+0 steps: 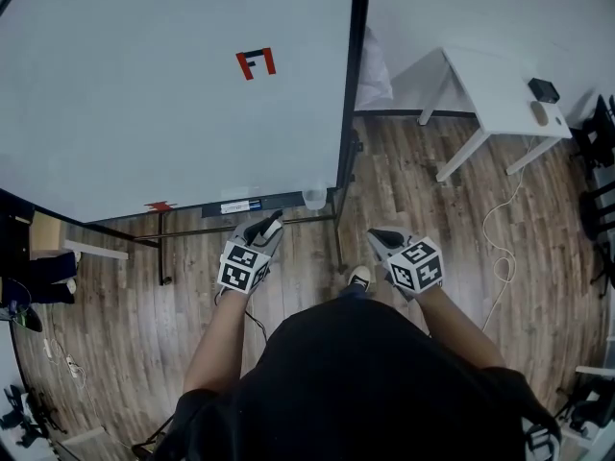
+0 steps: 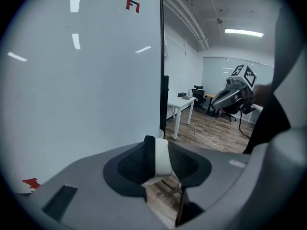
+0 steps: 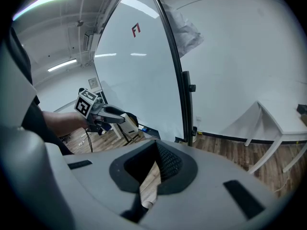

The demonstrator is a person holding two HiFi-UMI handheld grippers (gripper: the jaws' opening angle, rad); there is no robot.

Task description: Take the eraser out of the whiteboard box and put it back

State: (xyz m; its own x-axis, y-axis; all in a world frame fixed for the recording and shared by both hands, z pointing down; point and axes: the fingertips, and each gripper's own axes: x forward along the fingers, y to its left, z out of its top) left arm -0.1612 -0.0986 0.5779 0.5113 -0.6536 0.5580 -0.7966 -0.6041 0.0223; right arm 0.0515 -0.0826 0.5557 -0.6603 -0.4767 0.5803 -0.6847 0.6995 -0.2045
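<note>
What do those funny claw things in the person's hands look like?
The left gripper and right gripper are grey with black ribbed pads inside. Each carries a marker cube covered in black-and-white squares. The person wears a black short-sleeved top.

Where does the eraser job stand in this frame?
Done: the eraser is out, clamped in the left gripper in front of the whiteboard. In hand: it is held apart from the small clear box at the board's lower corner. Left: putting it back in. The right gripper is shut and empty.
</note>
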